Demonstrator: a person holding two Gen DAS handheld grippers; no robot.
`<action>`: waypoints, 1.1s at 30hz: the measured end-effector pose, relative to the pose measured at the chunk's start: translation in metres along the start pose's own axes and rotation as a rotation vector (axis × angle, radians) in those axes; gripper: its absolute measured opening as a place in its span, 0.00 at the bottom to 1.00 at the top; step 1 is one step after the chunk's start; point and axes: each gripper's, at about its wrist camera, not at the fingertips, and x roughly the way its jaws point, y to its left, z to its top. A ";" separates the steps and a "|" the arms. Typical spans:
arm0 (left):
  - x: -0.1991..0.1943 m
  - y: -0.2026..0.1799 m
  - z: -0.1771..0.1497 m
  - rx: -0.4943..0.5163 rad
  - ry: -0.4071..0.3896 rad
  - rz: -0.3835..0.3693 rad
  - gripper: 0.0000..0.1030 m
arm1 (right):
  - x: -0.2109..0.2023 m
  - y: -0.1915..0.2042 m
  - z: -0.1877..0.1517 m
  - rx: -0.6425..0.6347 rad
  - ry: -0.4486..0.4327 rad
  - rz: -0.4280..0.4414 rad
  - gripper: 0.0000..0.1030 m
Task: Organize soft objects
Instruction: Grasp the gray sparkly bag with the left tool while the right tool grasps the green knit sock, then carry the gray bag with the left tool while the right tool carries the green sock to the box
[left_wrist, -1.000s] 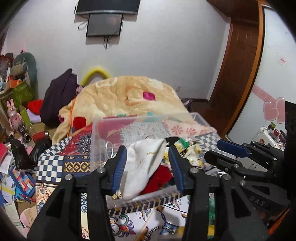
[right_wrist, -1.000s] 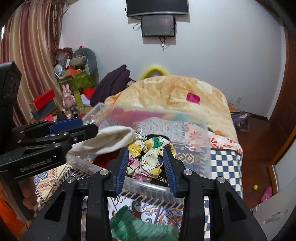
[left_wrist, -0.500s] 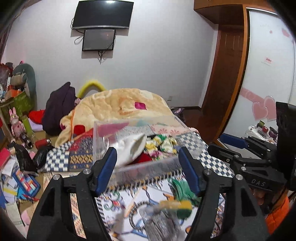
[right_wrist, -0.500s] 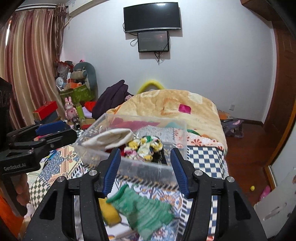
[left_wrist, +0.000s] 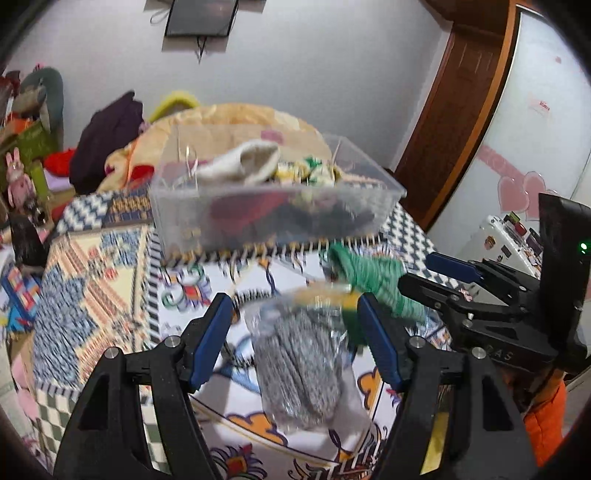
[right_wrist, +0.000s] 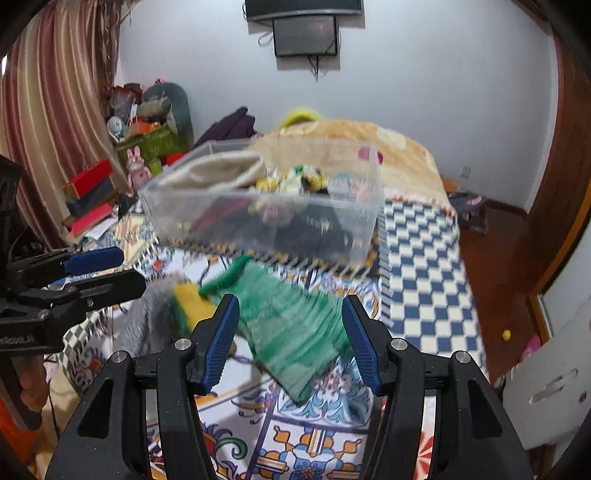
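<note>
A: Soft objects, largest first. Patterned bedspread (right_wrist: 421, 251) under everything. On it, clear plastic bin (left_wrist: 273, 218) beyond both grippers, holding a cream cloth (left_wrist: 243, 166) at its left end, a floral yellow-green piece (right_wrist: 291, 181) mid-bin, and red and dark fabric lower down.

B: Loose items?

A: Three, on the spread in front of the bin. Green knit cloth (right_wrist: 291, 332) lies flat, directly ahead of the right gripper (right_wrist: 290, 341), framed between its blue pads. Grey knit bundle (left_wrist: 299, 365), seemingly in clear wrap, sits between the fingers of the left gripper (left_wrist: 295, 341). Yellow piece (right_wrist: 188, 301) lies between grey and green, touching the green; blurred.

B: Jaw state?

A: Both spread wide, holding nothing. Contact with the cloths: cannot tell, frames are motion-blurred.

B: Grippers relative to each other?

A: Side by side, near.
</note>
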 end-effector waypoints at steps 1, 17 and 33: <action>0.001 -0.001 -0.003 0.000 0.007 -0.008 0.68 | 0.004 -0.001 -0.002 0.005 0.010 0.001 0.53; 0.016 -0.002 -0.026 0.023 0.058 -0.014 0.35 | 0.017 -0.009 -0.022 0.039 0.041 0.034 0.34; -0.029 0.002 0.006 0.039 -0.082 0.011 0.29 | -0.027 -0.017 -0.001 0.055 -0.094 0.049 0.17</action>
